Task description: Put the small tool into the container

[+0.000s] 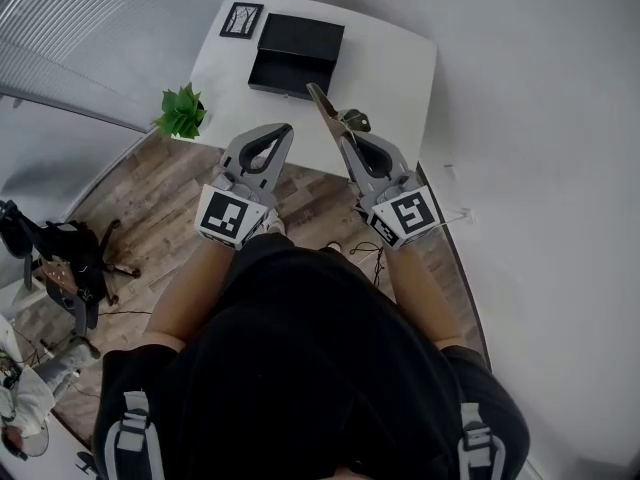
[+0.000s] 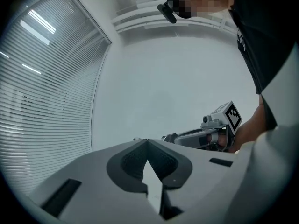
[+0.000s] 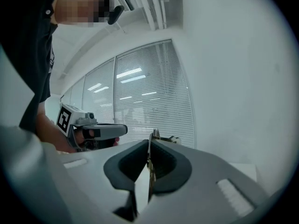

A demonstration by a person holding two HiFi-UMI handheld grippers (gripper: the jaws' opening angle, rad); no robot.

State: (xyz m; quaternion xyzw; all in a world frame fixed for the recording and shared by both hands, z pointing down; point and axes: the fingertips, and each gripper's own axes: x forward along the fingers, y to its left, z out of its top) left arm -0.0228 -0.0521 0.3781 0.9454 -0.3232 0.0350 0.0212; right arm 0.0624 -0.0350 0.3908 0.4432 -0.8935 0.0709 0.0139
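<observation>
My right gripper (image 1: 347, 140) is shut on the small tool (image 1: 332, 110), a thin tan and metal piece that sticks out past the jaw tips, up over the near edge of the white table (image 1: 395, 63). In the right gripper view the tool (image 3: 153, 136) stands edge-on between the closed jaws of that gripper (image 3: 149, 144). The container, an open black box (image 1: 295, 54), lies on the table beyond both grippers. The left gripper (image 1: 284, 128) is shut with nothing in it and hangs below the table's near edge; its tips (image 2: 147, 142) meet against a bare wall.
A small framed picture (image 1: 241, 20) lies left of the box. A green potted plant (image 1: 181, 112) stands at the table's left corner. A black office chair (image 1: 70, 258) sits on the wood floor at left. White walls close in on the right.
</observation>
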